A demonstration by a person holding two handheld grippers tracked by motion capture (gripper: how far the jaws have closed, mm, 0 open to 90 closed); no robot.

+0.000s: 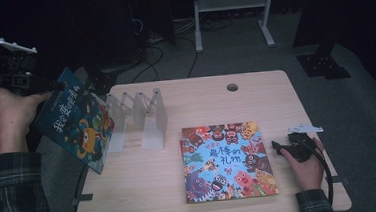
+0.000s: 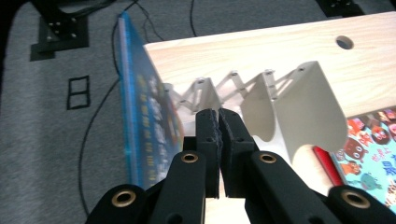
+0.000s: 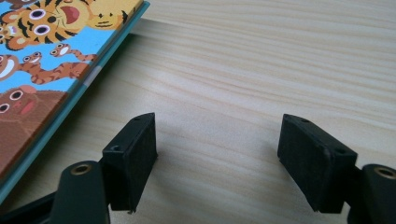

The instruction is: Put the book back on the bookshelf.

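Blue book [image 1: 77,125] | left gripper [image 2: 218,122] fingers pressed together (book beside) | right gripper [image 3: 217,158] fingers spread, empty

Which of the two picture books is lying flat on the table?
The animal-faces book near the right gripper lies flat on the table. The blue book stands tilted at the table's left edge beside the white rack.

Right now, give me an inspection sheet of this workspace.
Surface: wooden table, round hole near its far edge.
Job's things: blue book tilted at the left end of the white rack, past the table's edge; flat book face up.
Clutter: nothing seen.
Tools: left tool shut, empty, beside the blue book; right tool open, over bare wood by the flat book.
Cables: black cable trails from the right tool; floor cables.
Surroundings: grey carpet, metal frame.
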